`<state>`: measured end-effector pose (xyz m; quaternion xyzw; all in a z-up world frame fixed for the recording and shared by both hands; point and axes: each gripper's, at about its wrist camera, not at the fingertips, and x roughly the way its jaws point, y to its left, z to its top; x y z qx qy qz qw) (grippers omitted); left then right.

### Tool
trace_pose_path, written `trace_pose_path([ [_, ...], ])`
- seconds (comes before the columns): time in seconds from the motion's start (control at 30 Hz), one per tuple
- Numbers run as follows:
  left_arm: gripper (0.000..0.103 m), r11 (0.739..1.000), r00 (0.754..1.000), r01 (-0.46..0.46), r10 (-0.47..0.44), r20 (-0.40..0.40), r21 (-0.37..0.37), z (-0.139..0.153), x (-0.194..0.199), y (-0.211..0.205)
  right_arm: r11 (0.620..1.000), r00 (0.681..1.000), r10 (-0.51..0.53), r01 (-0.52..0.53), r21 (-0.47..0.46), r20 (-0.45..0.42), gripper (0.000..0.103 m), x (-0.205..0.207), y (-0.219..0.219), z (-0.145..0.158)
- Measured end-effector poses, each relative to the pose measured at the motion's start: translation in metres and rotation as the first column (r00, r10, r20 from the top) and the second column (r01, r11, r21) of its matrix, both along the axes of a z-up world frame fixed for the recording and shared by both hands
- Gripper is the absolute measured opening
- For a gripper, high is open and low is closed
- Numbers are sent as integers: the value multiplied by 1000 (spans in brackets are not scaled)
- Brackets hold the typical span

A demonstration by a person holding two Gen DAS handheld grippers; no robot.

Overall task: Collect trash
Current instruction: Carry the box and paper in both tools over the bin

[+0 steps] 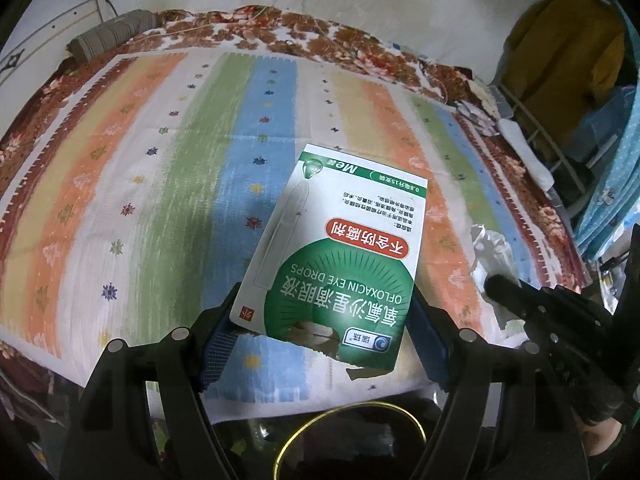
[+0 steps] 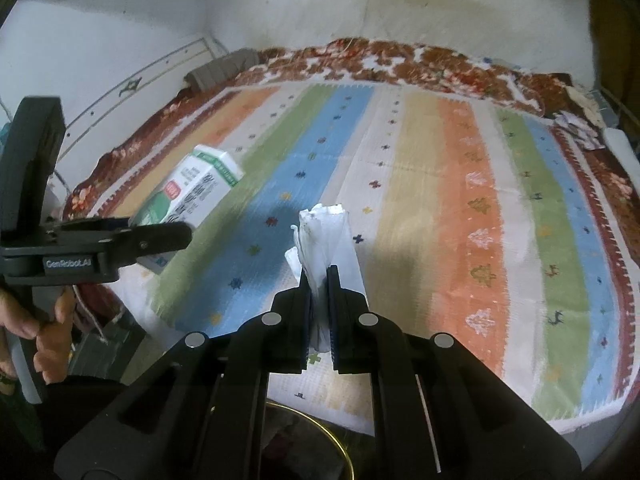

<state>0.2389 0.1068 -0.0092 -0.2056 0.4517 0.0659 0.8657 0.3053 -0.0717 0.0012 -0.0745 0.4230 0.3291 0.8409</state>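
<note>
While the left gripper clamps the eye-drops box and the right gripper pinches crumpled tissue above the bed, only dropping both into the gold-rimmed bin below appears to remain

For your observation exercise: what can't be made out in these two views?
- Bin, both views: only a gold rim shows; gripper arms hide its contents.
- Eye-drops box, left view: lower corner torn; whether empty is unknowable.
- Tissue, right view: lower part hidden between the right gripper pads.
</note>
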Motion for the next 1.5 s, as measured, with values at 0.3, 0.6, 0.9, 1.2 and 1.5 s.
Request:
trace_pose_path([
  [0.3,76,1000,998,22,-21,64,-13,18,-29,-19,999,999,1,-2,35,42,6,-29,-17,19],
  [0.6,76,999,992,34,-30,126,-29,31,-60,-35,997,995,4,-11,71,100,6,-71,-34,38],
  [0.9,76,998,985,19,-9,171,-62,31,-106,-49,993,997,25,-34,114,79,7,-105,-51,36],
  [1.2,76,995,981,48,-30,193,-89,20,-149,-68,992,995,33,-44,116,89,7,-139,-64,29],
  [1.5,76,992,983,81,-64,170,-98,0,-174,-87,996,998,18,-23,90,60,7,-169,-74,10],
])
